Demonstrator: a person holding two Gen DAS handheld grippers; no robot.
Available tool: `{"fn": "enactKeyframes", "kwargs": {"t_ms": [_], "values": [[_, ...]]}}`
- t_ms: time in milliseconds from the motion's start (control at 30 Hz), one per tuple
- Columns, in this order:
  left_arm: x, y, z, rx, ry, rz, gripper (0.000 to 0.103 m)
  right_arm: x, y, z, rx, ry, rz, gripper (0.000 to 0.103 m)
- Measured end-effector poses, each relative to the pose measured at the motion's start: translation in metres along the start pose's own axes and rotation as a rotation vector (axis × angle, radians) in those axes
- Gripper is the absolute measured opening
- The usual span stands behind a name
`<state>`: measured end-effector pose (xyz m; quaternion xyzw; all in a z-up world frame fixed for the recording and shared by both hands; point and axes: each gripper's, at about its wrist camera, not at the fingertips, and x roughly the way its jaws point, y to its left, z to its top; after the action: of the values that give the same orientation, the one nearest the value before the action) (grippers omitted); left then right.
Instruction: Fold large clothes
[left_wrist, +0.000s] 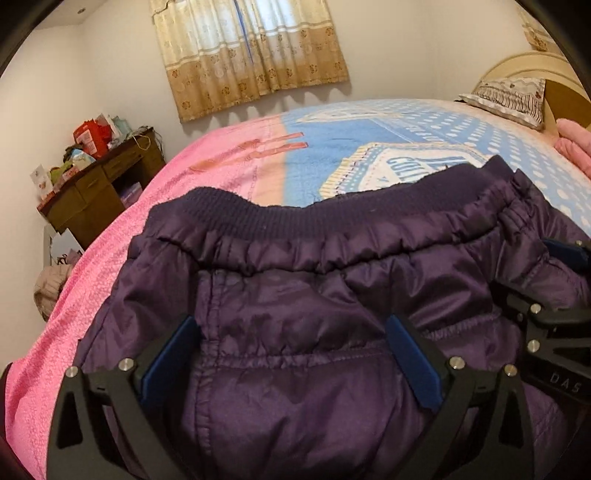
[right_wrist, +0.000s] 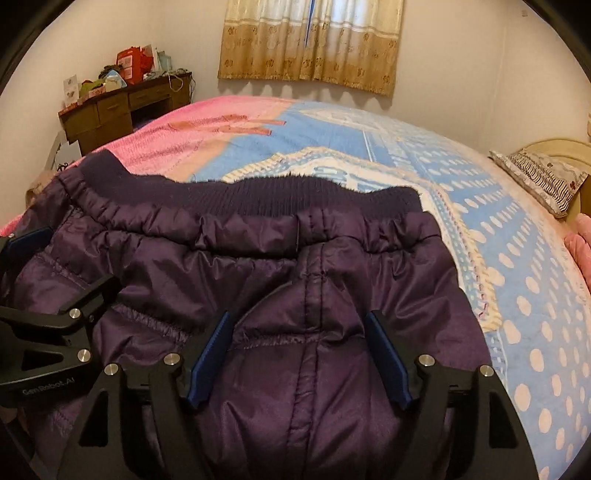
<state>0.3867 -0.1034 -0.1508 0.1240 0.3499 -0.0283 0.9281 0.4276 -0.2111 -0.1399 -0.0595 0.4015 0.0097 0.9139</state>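
Note:
A dark purple padded garment (left_wrist: 295, 280) with a ribbed waistband lies on the bed, its waistband at the far side; it also fills the right wrist view (right_wrist: 258, 273). My left gripper (left_wrist: 295, 343) is open, its blue pads spread wide over the garment's left part. My right gripper (right_wrist: 301, 347) is open too, its pads apart over the right part. The right gripper shows at the right edge of the left wrist view (left_wrist: 554, 295), and the left gripper at the left edge of the right wrist view (right_wrist: 55, 280). Neither holds fabric.
The bed (left_wrist: 332, 155) has a pink and blue patterned blanket. A pillow (left_wrist: 509, 98) lies by the headboard at the far right. A cluttered brown desk (left_wrist: 99, 184) stands by the far left wall. A curtained window (right_wrist: 314, 40) is behind.

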Motion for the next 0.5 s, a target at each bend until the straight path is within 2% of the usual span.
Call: {"fn": "enactKeyframes", "kwargs": {"t_ms": [267, 400, 433, 500], "values": [[-0.002, -0.007, 0.0, 0.002, 0.013, -0.003, 0.103, 0.006, -0.001, 0.0, -0.005, 0.011, -0.004, 0.077], [-0.012, 0.004, 0.002, -0.008, 0.028, -0.086, 0.103, 0.006, -0.003, 0.0, -0.009, 0.007, -0.012, 0.077], [-0.021, 0.009, 0.001, -0.013, 0.021, -0.112, 0.103, 0.006, -0.002, 0.0, -0.008, 0.007, -0.012, 0.077], [-0.048, 0.026, -0.003, -0.023, -0.034, -0.117, 0.103, 0.006, -0.003, 0.001, -0.007, 0.008, -0.01, 0.077]]}}
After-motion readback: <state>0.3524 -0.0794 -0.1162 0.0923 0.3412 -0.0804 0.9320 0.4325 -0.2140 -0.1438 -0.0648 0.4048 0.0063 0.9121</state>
